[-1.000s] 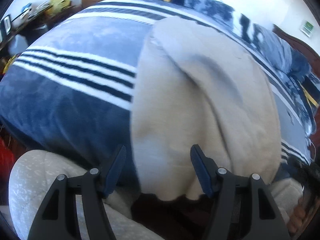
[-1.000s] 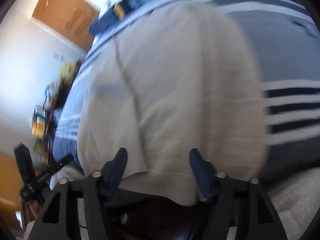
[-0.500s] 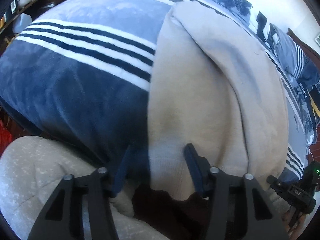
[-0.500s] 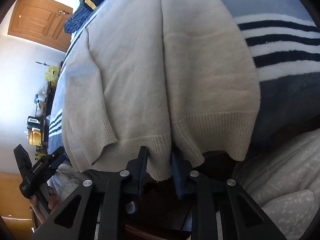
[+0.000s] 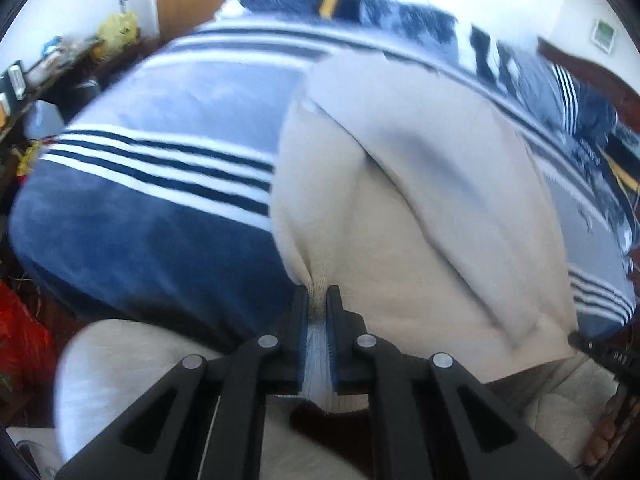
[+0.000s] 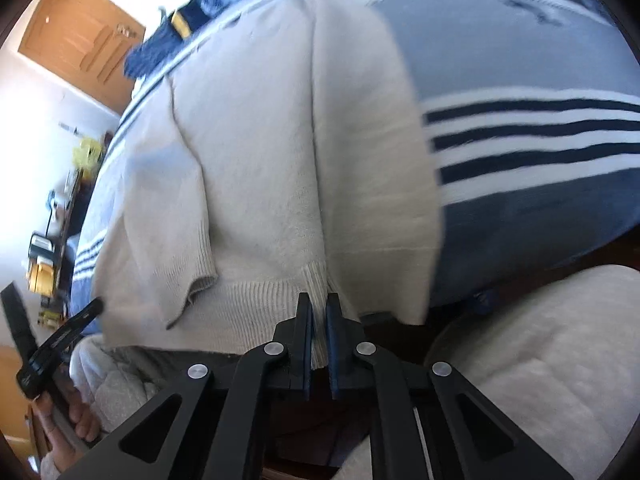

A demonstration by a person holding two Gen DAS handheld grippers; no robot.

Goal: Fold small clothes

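A cream knit sweater (image 5: 420,208) lies on a blue striped blanket (image 5: 152,208), sleeves folded in over the body, its ribbed hem hanging over the near edge of the bed. My left gripper (image 5: 318,296) is shut on the hem at the sweater's left side. In the right wrist view my right gripper (image 6: 319,304) is shut on the ribbed hem of the sweater (image 6: 280,152) near its right side. The left gripper also shows at the lower left of the right wrist view (image 6: 52,344).
The blanket (image 6: 540,160) covers the bed. Dark patterned pillows (image 5: 400,12) lie at the far end. A wooden door (image 6: 80,40) and a cluttered shelf (image 5: 48,64) stand to the left. A pale speckled cushion (image 6: 540,360) lies below the bed edge.
Both grippers went from open above the hem to shut on it. The left one closed last, bunching the knit between its fingers.
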